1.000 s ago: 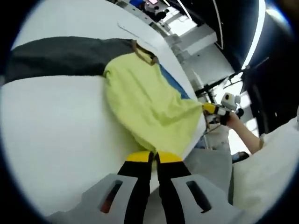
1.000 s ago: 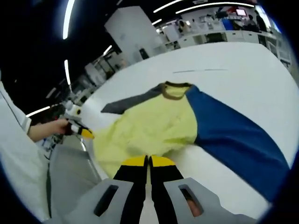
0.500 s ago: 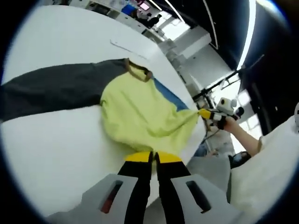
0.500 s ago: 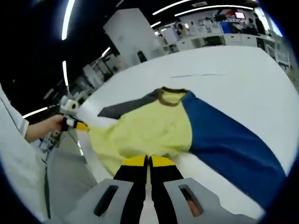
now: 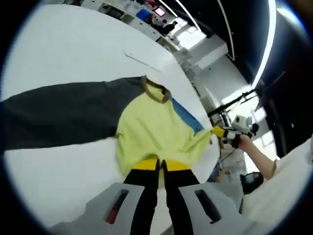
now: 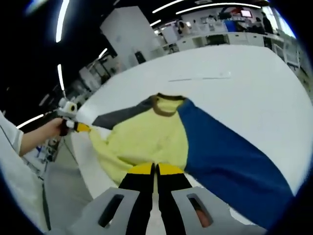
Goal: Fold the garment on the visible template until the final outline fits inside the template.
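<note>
- Garment hem has been dragged further onto the desk since the earlier frame.
- Left gripper and right gripper are clamped on the hem, lower centre.
- Step: hem fold in progress; next, hem to be carried toward the collar.

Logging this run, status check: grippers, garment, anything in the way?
Left gripper and right gripper both shut on the hem of the garment. Garment unfolded on white table, gray sleeve and blue sleeve spread. No obstruction visible.

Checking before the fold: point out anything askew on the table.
The shirt is not flat: both tongs pinch its hem corners, stretching the hem taut past the table edge. The blue sleeve and grey sleeve lie spread. Nothing looks damaged.
</note>
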